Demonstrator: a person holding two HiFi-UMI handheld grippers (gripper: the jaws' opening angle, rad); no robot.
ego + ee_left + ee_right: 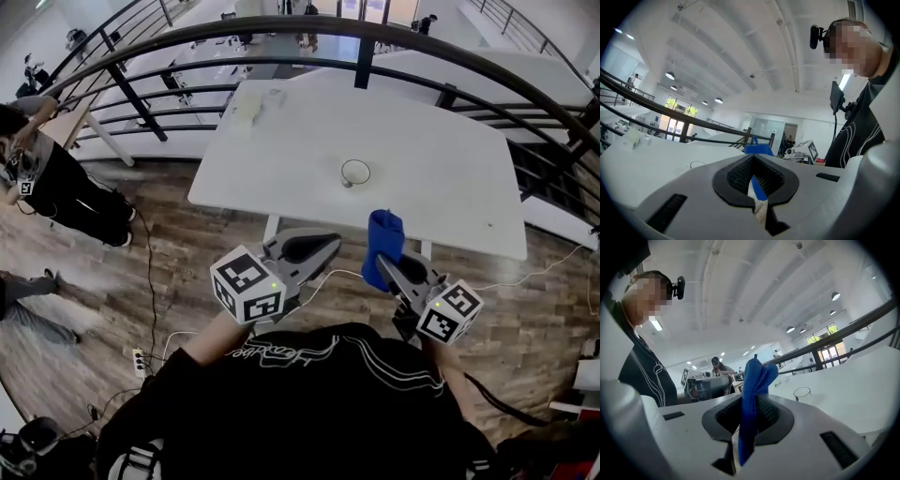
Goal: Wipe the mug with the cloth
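Observation:
A clear glass mug (354,173) stands alone near the middle of the white table (441,178); it also shows small in the right gripper view, the mug (802,393). Both grippers hover off the table's near edge, close to the person's chest. My right gripper (394,267) is shut on a blue cloth (383,244), which stands up out of the jaws as a folded wad (753,394). My left gripper (319,247) is shut with nothing in it (754,185); the blue cloth (758,150) shows just beyond its tips.
A dark curved railing (375,70) runs behind the table. Small pale items (247,111) lie at the table's far left corner. Wood floor surrounds the table, with a cable and power strip (141,360) at the left. Another person (42,178) stands at far left.

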